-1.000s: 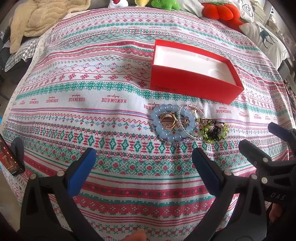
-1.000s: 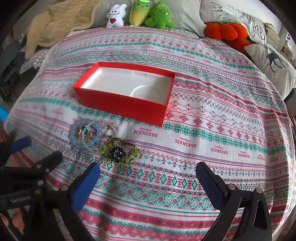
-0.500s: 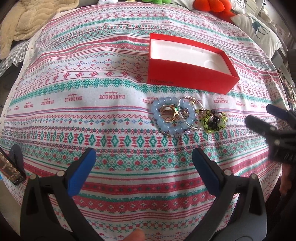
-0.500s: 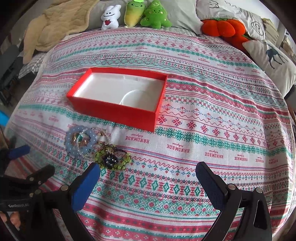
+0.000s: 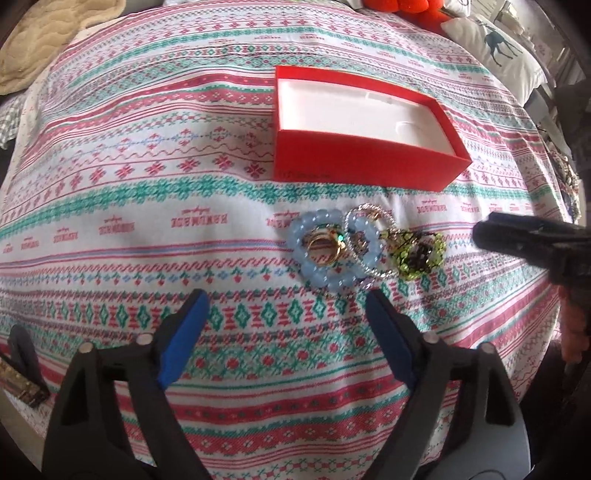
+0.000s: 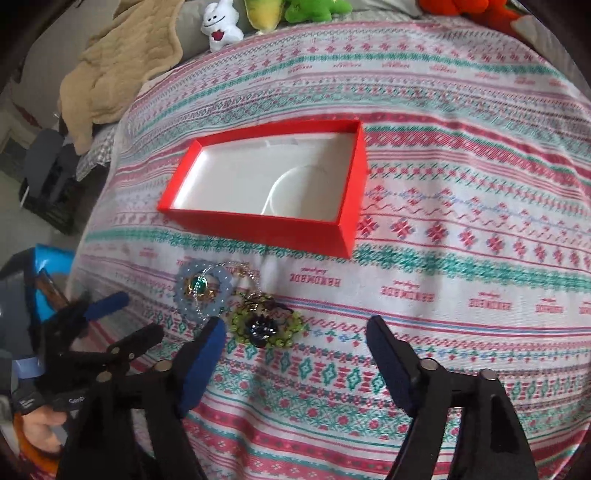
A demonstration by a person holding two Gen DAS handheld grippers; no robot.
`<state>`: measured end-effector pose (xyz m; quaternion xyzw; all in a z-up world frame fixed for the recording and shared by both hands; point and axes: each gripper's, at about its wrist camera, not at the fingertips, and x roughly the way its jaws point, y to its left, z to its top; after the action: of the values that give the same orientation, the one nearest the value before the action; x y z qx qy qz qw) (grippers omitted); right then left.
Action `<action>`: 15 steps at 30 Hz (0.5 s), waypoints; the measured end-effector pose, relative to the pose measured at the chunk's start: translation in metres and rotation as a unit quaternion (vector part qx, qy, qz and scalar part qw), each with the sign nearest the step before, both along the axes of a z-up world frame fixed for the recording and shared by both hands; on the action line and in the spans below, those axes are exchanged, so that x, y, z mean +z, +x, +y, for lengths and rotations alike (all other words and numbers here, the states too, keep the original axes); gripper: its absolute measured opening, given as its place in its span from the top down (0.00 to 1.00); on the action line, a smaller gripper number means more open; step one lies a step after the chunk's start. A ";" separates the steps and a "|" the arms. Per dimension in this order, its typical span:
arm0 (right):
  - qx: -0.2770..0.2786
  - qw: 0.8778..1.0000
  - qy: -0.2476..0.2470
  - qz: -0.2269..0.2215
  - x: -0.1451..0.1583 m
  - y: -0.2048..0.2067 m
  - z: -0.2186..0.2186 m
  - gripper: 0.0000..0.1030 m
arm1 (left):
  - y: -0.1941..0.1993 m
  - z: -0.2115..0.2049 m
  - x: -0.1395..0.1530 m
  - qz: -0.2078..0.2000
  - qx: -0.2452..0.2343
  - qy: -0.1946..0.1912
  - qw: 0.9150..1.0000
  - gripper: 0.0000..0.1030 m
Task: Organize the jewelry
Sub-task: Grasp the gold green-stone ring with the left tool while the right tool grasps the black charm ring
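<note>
A pile of jewelry lies on the patterned bedspread: a pale blue bead bracelet [image 5: 325, 254] [image 6: 207, 291] around a gold ring with a green stone [image 5: 327, 242] [image 6: 199, 286], a silver chain bracelet [image 5: 369, 240], and a green bead bracelet with a dark centre [image 5: 419, 251] [image 6: 264, 325]. An open red box [image 5: 362, 162] [image 6: 266, 225] with a white lining stands just behind it. My left gripper [image 5: 286, 314] is open and empty, just short of the pile. My right gripper [image 6: 295, 341] is open and empty, close to the green bracelet.
The bedspread [image 5: 147, 184] covers a bed. Plush toys [image 6: 221, 26] and a beige blanket [image 6: 122, 66] lie at the far edge, with pillows [image 5: 495, 48] at the back right. The right gripper shows in the left wrist view [image 5: 535, 240].
Both grippers have moved forward and down toward the jewelry pile, which looms larger in both views. Both stay open. The jewelry and box have not moved.
</note>
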<state>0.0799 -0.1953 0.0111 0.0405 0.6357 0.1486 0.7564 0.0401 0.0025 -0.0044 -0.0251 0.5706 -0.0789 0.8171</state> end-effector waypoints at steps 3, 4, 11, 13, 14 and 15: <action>0.006 1.000 -0.005 0.007 -0.008 0.003 0.007 0.48 | 0.005 -0.003 0.000 -0.015 -0.010 -0.001 1.000 0.29; 0.008 1.000 -0.005 0.008 -0.010 0.004 0.009 0.53 | 0.005 -0.002 -0.001 -0.017 -0.010 -0.004 1.000 0.34; 0.028 0.999 0.029 0.030 -0.020 0.003 0.026 0.63 | 0.010 0.017 -0.004 -0.009 0.006 -0.060 0.998 0.58; 0.032 0.998 0.025 0.040 -0.027 0.003 0.031 0.63 | 0.011 0.019 -0.003 -0.009 0.007 -0.065 0.998 0.59; 0.032 0.998 0.021 0.046 -0.032 0.003 0.033 0.63 | 0.010 0.020 -0.003 -0.010 0.007 -0.066 0.998 0.59; 0.033 0.998 0.020 0.051 -0.034 0.004 0.033 0.63 | 0.009 0.022 -0.002 -0.009 0.007 -0.067 0.998 0.59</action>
<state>0.0839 -0.1618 -0.0230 0.0420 0.6712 0.1834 0.7170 0.0496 0.0248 -0.0067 -0.0832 0.5564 -0.1115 0.8192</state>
